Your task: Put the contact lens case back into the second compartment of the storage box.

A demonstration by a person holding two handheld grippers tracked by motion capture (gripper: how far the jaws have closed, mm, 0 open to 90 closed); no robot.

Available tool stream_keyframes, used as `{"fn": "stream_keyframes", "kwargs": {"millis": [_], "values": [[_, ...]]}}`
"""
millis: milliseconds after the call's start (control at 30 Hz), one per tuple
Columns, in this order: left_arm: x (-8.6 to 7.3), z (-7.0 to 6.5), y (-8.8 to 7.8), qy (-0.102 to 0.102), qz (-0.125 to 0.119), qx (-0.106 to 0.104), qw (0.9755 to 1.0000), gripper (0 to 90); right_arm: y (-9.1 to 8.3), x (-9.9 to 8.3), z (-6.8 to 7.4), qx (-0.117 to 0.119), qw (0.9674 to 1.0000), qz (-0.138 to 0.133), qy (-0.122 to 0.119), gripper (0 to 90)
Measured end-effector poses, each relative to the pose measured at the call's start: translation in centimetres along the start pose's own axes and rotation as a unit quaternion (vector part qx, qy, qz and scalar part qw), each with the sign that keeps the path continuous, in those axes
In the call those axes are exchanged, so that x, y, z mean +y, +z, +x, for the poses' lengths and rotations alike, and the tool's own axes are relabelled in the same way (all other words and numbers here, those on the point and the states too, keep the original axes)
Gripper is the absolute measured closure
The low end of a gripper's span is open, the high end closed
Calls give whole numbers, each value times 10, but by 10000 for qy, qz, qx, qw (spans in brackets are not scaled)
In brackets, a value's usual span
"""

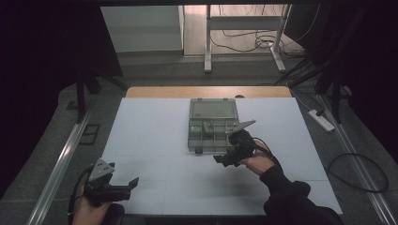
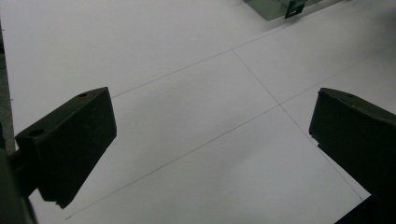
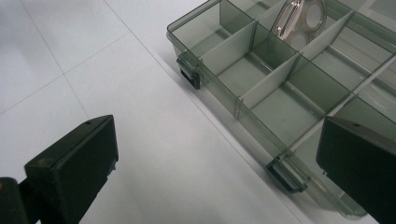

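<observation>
Apparently no legible writing | organizer box [image 3: 280,88] lid open | left gripper [image 2: 210,140] released | right gripper [image 3: 215,163] released

Honestly there's nothing readable here, no words, brand names or numbers anywhere. The smoky compartment box [image 1: 212,124] is unmarked plastic with no label, and the white table [image 1: 155,131] only carries thin plain grid lines, no printing on them.

Each tool, left tool [image 1: 133,183] and right tool [image 1: 219,159], is black, with blocky jaws, a grey three-cornered plate and a black cable. The right sleeve [image 1: 291,197] is dark.
</observation>
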State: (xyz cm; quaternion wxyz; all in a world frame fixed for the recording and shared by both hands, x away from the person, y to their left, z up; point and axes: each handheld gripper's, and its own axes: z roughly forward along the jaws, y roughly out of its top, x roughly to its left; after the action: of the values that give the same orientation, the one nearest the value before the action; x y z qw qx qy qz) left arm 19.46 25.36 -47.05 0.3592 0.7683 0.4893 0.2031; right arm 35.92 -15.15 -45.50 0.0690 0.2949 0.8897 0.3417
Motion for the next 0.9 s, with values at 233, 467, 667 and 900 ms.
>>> {"fn": "stream_keyframes", "kwargs": {"millis": [233,467,667,900], "values": [[0,0,0,1,3,1,10000,7,-8,-5,0,21,10000,-66,0,0],[0,0,0,4,8,2,10000,7,-14,-12,-1,67,9999,-67,54,0],[0,0,0,7,9,5,10000,7,-18,-17,-1,99,9999,-72,46,0],[0,0,0,8,17,11,10000,7,-27,-22,-2,100,9999,-106,81,0]]}}
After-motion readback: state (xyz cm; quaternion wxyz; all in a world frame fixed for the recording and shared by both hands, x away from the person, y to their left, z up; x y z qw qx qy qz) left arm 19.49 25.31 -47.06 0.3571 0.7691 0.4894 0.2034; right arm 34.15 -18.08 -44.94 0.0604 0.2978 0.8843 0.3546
